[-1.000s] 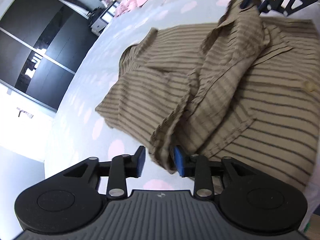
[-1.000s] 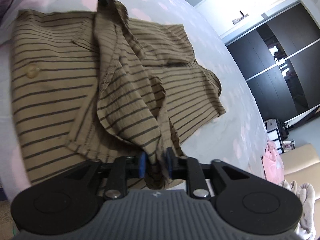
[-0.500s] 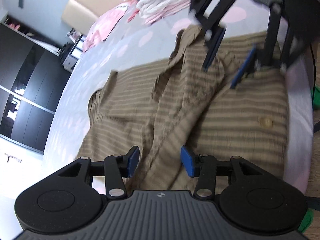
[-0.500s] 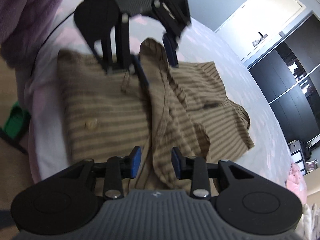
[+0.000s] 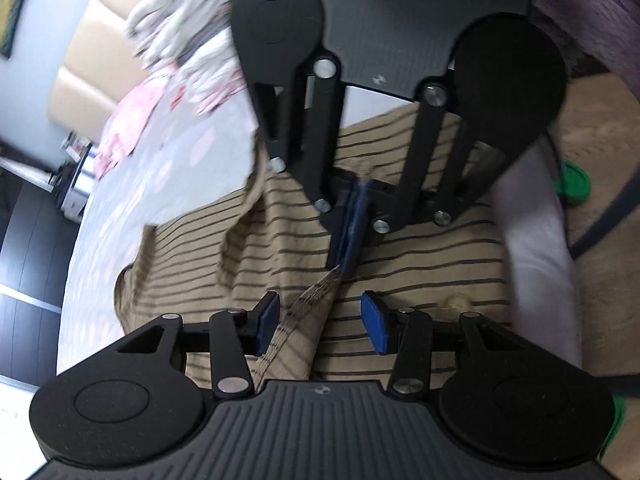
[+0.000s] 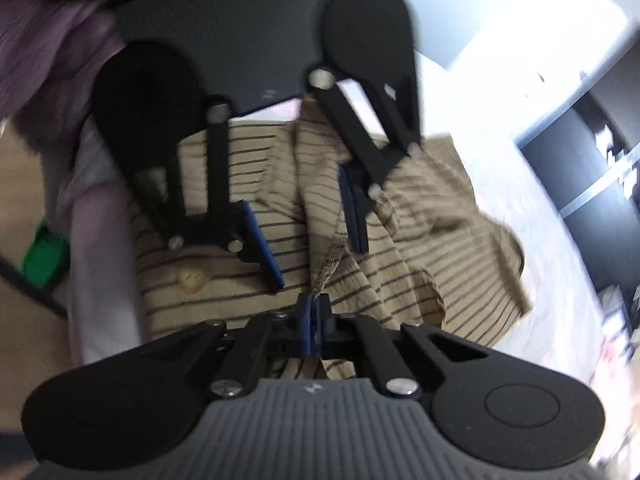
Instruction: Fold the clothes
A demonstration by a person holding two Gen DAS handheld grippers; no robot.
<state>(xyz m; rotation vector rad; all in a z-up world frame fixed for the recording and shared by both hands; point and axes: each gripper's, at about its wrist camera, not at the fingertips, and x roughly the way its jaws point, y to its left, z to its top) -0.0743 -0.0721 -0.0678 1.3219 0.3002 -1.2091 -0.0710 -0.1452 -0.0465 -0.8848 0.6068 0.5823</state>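
Note:
A tan shirt [image 5: 420, 248] with dark stripes lies spread on the bed, a raised fold running down its middle. The two grippers face each other closely over it. My right gripper [image 6: 310, 324] is shut on the shirt's [image 6: 400, 264] seam edge, which stretches taut away from its pads. In the left wrist view the right gripper [image 5: 352, 232] shows with its blue pads together on that edge. My left gripper [image 5: 320, 324] stands open, the raised fold passing between its pads near the left one. From the right wrist view the left gripper [image 6: 308, 232] also shows its jaws apart.
The grey bed sheet [image 5: 180, 152] with pink spots extends to the left. A pile of folded light clothes [image 5: 188, 40] and a pink garment [image 5: 128, 132] lie at its far end. The bed's edge [image 5: 536, 248] is right; a green object [image 5: 572, 180] sits on the floor. A purple sleeve [image 5: 592, 12] is above.
Both grippers have drawn together until they face each other at close range. The right gripper's jaws, apart before, have closed on the shirt's edge. The left gripper rolled and stayed open.

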